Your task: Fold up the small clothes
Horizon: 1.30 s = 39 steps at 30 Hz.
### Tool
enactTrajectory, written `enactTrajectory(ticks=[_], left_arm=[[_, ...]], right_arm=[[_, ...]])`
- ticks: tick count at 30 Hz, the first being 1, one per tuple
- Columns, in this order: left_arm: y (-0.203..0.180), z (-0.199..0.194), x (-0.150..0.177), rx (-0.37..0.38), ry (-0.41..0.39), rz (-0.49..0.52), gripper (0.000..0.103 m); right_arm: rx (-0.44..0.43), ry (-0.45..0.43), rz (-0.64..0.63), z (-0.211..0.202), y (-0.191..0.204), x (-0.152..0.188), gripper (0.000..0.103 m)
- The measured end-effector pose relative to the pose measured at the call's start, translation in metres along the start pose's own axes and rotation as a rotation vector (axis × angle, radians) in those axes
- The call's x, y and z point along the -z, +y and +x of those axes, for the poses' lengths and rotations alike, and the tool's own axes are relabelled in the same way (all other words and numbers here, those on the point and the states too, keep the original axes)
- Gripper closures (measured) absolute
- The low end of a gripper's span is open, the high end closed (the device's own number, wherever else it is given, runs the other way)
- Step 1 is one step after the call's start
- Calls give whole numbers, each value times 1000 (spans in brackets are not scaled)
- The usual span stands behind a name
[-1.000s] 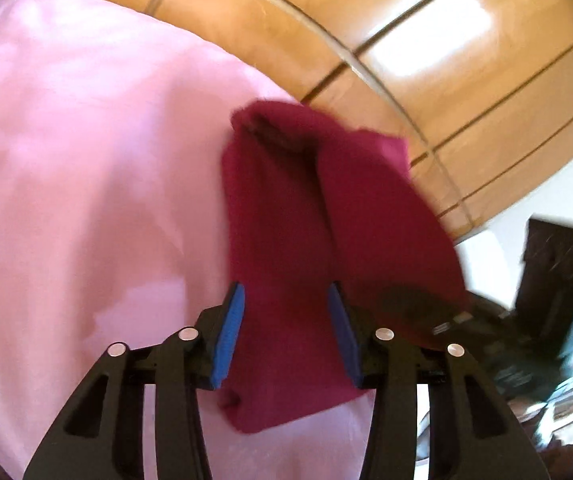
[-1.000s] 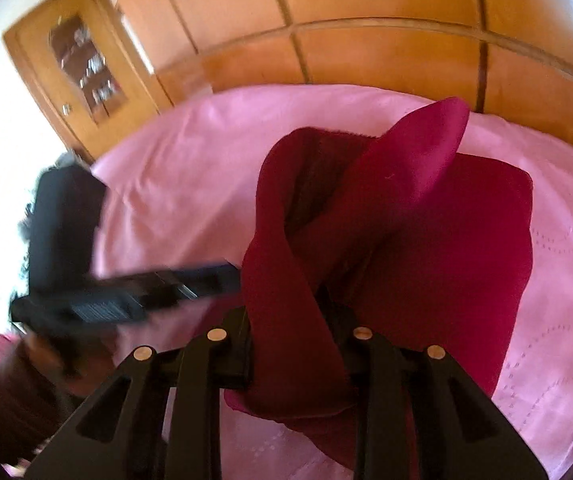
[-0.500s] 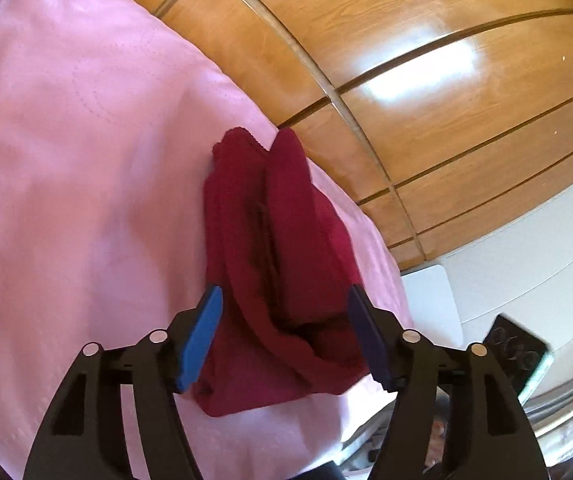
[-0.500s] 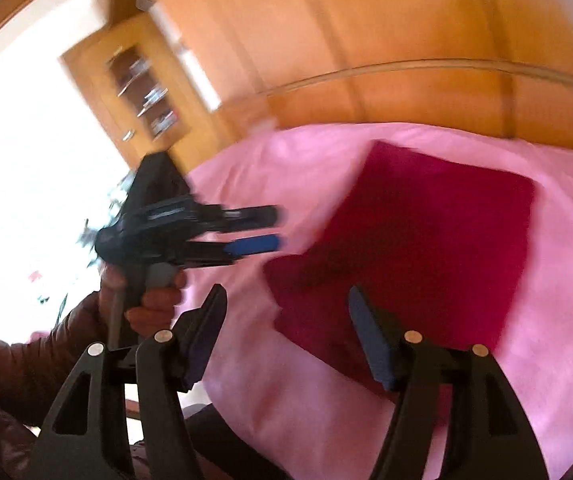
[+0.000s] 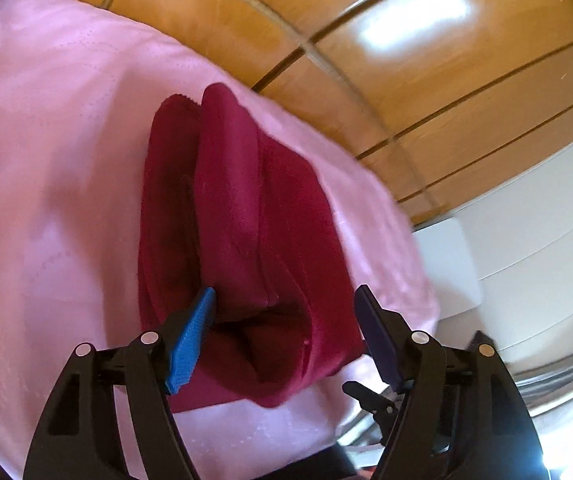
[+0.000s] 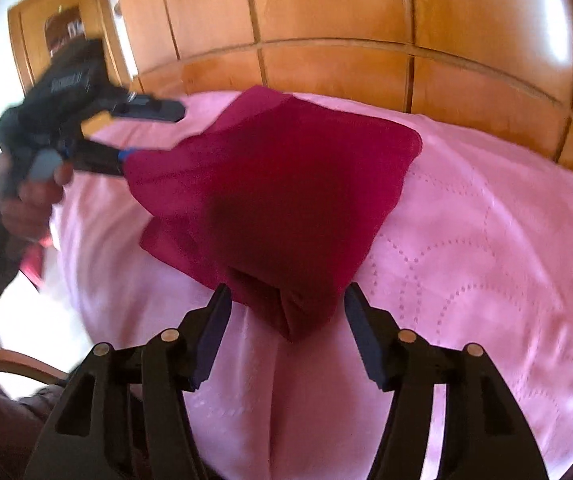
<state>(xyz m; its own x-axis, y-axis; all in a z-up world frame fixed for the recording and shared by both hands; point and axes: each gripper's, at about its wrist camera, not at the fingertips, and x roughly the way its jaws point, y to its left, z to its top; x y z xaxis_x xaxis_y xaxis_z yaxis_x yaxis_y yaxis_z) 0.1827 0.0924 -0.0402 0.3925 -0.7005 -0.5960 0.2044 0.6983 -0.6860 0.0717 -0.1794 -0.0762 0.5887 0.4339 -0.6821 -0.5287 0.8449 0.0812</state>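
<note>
A dark red cloth (image 5: 242,240) lies folded in layers on the pink bedspread (image 5: 54,184). My left gripper (image 5: 284,332) is open, its jaws astride the cloth's near end, and the layers gape between them. In the right wrist view the cloth (image 6: 286,192) is a rough square with one corner pointing at my right gripper (image 6: 286,340), which is open just short of that corner. The left gripper (image 6: 142,132) shows there at the cloth's far left edge, held by a hand.
A glossy wooden headboard (image 6: 326,76) runs behind the bed. A wooden cabinet (image 6: 62,24) stands at the back left. The bed's edge (image 5: 414,280) drops off to the right of the cloth, with white furniture (image 5: 458,264) beyond it.
My right gripper has let go of the cloth and drawn back, open. The cloth has dropped into a folded square on the bed. My left gripper has opened wider around its end.
</note>
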Motion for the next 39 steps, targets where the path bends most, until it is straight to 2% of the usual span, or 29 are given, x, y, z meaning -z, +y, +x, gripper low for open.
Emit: enactTrajectory(ticks=[1, 2, 4, 5, 6, 7, 8, 12, 16, 19, 22, 23, 24, 26, 27, 28, 30, 32, 36, 38, 39], left_arm=[[-2, 3, -2, -17, 10, 9, 33], [-4, 8, -6, -47, 11, 19, 37], [-5, 9, -7, -88, 10, 40, 75], [-5, 6, -6, -89, 0, 55, 76], [-4, 4, -6, -96, -15, 68, 82], [-4, -1, -2, -125, -31, 95, 99], [1, -5, 3, -144, -39, 103, 101], [39, -8, 24, -156, -48, 5, 102], [69, 9, 45, -255, 7, -63, 103], [76, -1, 49, -247, -14, -87, 103], [72, -26, 38, -210, -107, -96, 103], [68, -34, 31, -182, -132, -93, 103], [65, -39, 24, -155, -142, -87, 101], [59, -46, 12, -137, -174, -86, 77], [58, -46, 5, -128, -188, -98, 52], [57, -43, -1, -108, -203, -123, 43], [56, -33, -14, -64, -195, -141, 43], [49, -20, -23, -75, -187, -136, 43], [41, 9, -35, -91, -142, -113, 44], [35, 21, -37, -88, -115, -78, 66], [32, 27, -38, -99, -94, -52, 83]], right_arm=[[32, 5, -20, 7, 4, 0, 63], [51, 7, -28, 11, 5, 1, 76], [76, -3, -29, 17, 6, -1, 85], [73, -14, -21, 14, 4, 0, 94], [81, -16, -22, 14, 4, -2, 95], [84, -18, -19, 11, 1, 1, 95], [76, -20, -7, 10, -3, 3, 95], [66, -3, -1, 9, -6, 16, 96], [65, 22, 20, 22, -11, 22, 96], [54, 27, 22, 19, -14, 21, 95], [34, 35, 15, 10, -19, 19, 83], [29, 35, 16, 6, -21, 18, 68], [27, 29, 17, 2, -24, 18, 62], [38, 9, 25, -10, -29, 16, 61], [45, 3, 30, -13, -30, 15, 57], [54, -8, 37, -16, -32, 13, 55], [63, -36, 60, -24, -38, 9, 51], [68, -67, 77, -28, -39, 2, 51], [12, -126, 75, -26, -32, -20, 51], [-5, -137, 31, -18, -19, -30, 51], [-6, -139, 8, -13, -12, -34, 51]])
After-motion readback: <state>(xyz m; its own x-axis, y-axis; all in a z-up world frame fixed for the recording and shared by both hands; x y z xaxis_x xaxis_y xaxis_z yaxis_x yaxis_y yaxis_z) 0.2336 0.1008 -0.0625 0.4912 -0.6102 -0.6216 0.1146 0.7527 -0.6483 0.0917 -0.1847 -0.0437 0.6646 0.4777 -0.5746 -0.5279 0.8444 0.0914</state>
